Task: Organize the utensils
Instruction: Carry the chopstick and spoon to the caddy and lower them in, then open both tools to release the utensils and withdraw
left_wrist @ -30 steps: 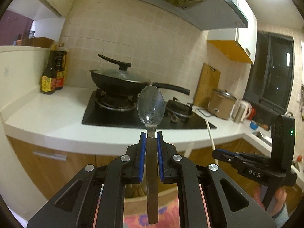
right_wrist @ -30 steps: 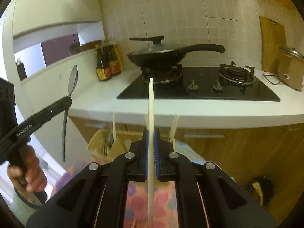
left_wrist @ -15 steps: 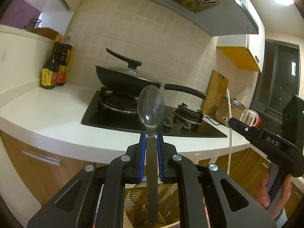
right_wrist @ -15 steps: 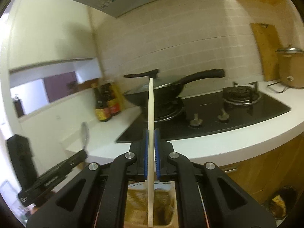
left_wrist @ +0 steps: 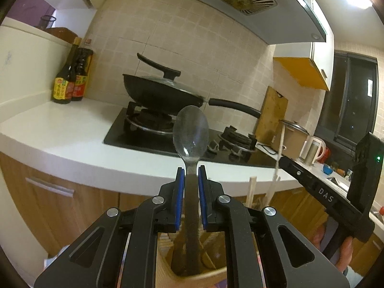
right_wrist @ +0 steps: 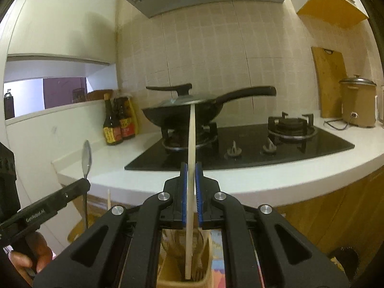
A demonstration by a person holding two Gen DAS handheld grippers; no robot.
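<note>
My left gripper [left_wrist: 191, 171] is shut on a metal spoon [left_wrist: 190, 132], bowl up, its handle reaching down into a wooden utensil holder [left_wrist: 216, 273] below the fingers. My right gripper [right_wrist: 191, 168] is shut on a pale chopstick [right_wrist: 192, 139] held upright, its lower end inside a compartment of the wooden holder [right_wrist: 206, 280]. The right gripper shows at the right in the left wrist view [left_wrist: 283, 160]. The left gripper with the spoon shows at the left in the right wrist view [right_wrist: 85, 183]. Other chopsticks [left_wrist: 252, 189] stand in the holder.
A white counter [left_wrist: 60, 129] carries a black gas hob [right_wrist: 240, 148] with a lidded black wok [left_wrist: 158, 91]. Sauce bottles [left_wrist: 72, 79] stand at the back left. A cutting board [right_wrist: 328, 81], rice cooker [right_wrist: 357, 103] and kettle [left_wrist: 312, 148] stand right. Wooden cabinets lie below.
Both grippers have come down over the wooden holder. The spoon handle and the chopstick's lower end now sit inside it. The two grippers are closer together.
</note>
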